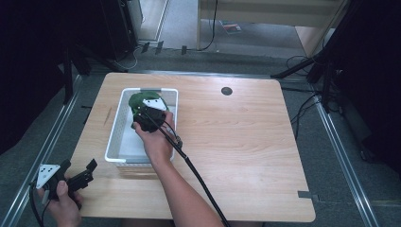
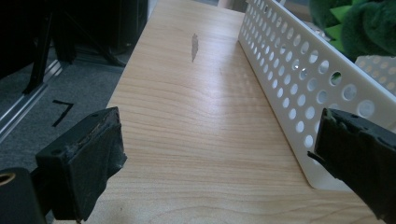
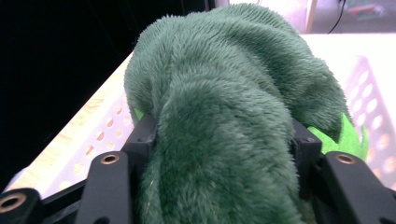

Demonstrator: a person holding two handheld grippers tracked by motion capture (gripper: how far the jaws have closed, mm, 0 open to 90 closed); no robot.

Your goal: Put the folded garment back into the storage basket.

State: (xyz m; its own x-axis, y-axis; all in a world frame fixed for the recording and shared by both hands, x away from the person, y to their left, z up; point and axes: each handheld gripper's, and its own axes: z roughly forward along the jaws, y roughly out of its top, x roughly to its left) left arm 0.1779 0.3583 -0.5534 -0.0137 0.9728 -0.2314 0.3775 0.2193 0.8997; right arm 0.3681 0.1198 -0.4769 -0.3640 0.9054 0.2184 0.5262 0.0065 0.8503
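A dark green plush toy (image 1: pixel 137 100) with bright green felt bits lies at the far end of a white perforated basket (image 1: pixel 116 142) on the left of the wooden table. My right gripper (image 1: pixel 150 115) reaches into the basket from the near side. In the right gripper view its jaws press both sides of the plush toy (image 3: pixel 224 84), so the right gripper (image 3: pixel 224 135) is shut on it. My left gripper (image 1: pixel 89 171) hovers at the table's front left corner, open with nothing between the jaws. The left gripper (image 2: pixel 219 128) looks along the basket's outer wall (image 2: pixel 299 79), with the plush (image 2: pixel 369 23) above the rim.
A black round grommet (image 1: pixel 226 91) sits in the tabletop at the back. The right gripper's cable (image 1: pixel 198 179) trails across the table toward the front edge. A dark scuff (image 2: pixel 194 46) marks the wood left of the basket. Black stands and cables ring the table.
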